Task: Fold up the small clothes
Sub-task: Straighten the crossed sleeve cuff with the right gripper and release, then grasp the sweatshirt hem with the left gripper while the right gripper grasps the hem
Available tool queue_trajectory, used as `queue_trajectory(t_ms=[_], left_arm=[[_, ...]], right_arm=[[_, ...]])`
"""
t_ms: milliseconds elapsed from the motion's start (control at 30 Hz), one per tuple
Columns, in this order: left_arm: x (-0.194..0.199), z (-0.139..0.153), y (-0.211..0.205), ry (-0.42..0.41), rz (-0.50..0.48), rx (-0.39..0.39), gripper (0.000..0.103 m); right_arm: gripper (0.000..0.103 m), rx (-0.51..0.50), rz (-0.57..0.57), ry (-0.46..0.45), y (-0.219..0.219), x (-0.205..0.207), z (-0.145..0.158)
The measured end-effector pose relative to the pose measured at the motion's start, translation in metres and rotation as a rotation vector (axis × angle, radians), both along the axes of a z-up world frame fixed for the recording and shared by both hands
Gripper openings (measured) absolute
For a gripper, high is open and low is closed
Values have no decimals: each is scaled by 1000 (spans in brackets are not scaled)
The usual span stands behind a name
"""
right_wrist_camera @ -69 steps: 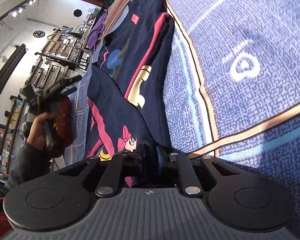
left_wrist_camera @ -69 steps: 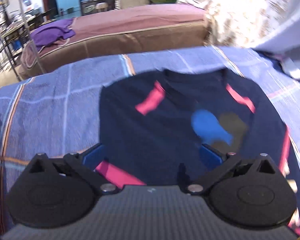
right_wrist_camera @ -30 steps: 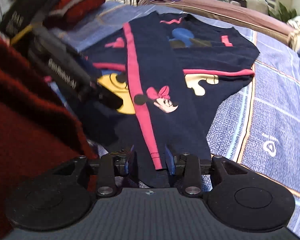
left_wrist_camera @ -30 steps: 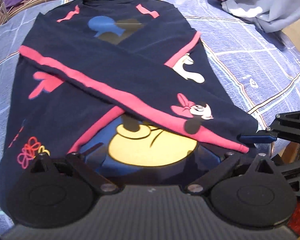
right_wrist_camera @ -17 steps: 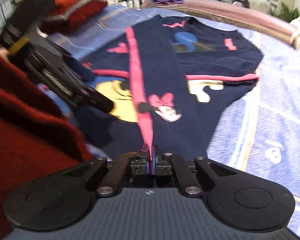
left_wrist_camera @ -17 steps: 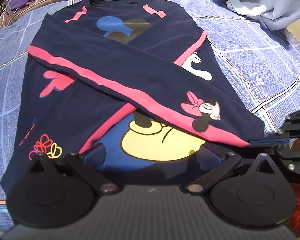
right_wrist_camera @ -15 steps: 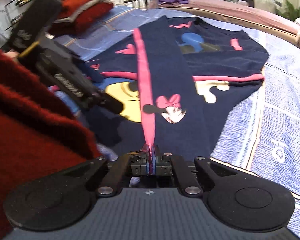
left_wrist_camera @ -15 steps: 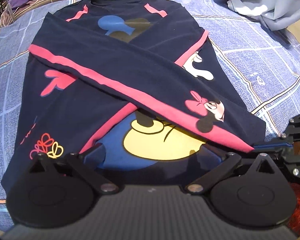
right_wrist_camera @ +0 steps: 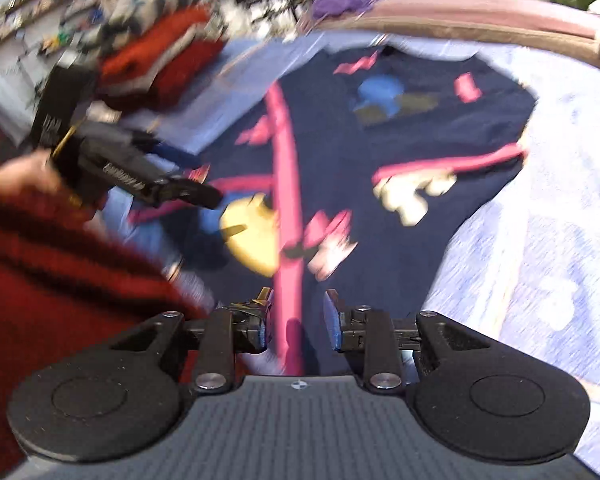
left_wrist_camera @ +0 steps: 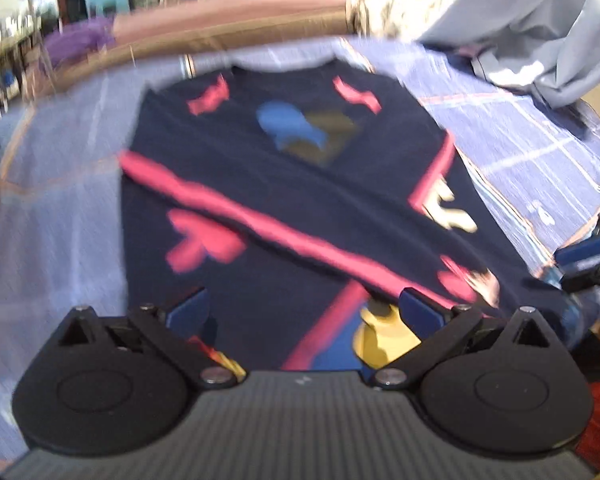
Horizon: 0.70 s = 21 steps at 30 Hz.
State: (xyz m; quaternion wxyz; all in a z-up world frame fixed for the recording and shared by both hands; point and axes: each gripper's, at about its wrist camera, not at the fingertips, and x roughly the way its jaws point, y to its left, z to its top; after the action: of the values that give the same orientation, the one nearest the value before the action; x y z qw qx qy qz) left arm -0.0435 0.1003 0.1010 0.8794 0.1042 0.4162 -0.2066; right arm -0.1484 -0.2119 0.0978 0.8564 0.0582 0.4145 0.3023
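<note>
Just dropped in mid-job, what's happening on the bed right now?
A person is folding a navy sweatshirt spread flat on a blue bedspread. Both sleeves already lie crossed over the front. The right hand-held gripper has just been opening its jaws; the pink-striped cuff sits between them, unpinched. The left hand-held gripper hangs open over the hem, holding nothing.

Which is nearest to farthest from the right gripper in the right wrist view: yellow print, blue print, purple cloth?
From the right gripper, open over the sleeve's pink stripe:
1. Yellow print, just ahead, slightly left.
2. Blue print, farther up the sweater, near its collar.
3. Purple cloth, beyond the sweater, on the brown bed at the back.
</note>
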Motion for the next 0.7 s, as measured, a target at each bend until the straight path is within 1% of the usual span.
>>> queue_trajectory(t_ms=[33,67,133,167,233,300,367,467,500,600,667,700], left_arm=[[13,6,3,-55,-18,28,103],[27,11,5,-101,-30,63,103],[60,15,8,-163,-55,134,103],[77,15,9,-187,-72,161,103],[113,14,11,-212,-117,174,102],[148,11,13,-207,-141,171,102],[184,6,24,-189,-111,152,102],[236,-2,43,-169,-73,78,102],[250,-7,49,-172,-63,68,102],[294,-17,60,-186,-32,37,102],[318,-25,62,-192,13,-21,102],[329,-30,62,-163,-3,-63,101]], right_arm=[[60,-2,-35,-6,-5,12,2],[61,3,-71,-14,-11,26,3],[66,15,-132,-15,-20,55,4],[67,22,-159,-6,-25,73,4],[68,39,-204,3,-34,107,1],[70,25,-236,-10,-41,141,-4],[70,3,-259,-36,-49,169,-10],[71,-9,-281,-35,-61,207,-23],[71,-12,-297,-34,-65,219,-28],[71,25,-298,-44,-72,250,-40],[71,27,-297,-43,-74,271,-49],[72,33,-301,-36,-75,281,-53]])
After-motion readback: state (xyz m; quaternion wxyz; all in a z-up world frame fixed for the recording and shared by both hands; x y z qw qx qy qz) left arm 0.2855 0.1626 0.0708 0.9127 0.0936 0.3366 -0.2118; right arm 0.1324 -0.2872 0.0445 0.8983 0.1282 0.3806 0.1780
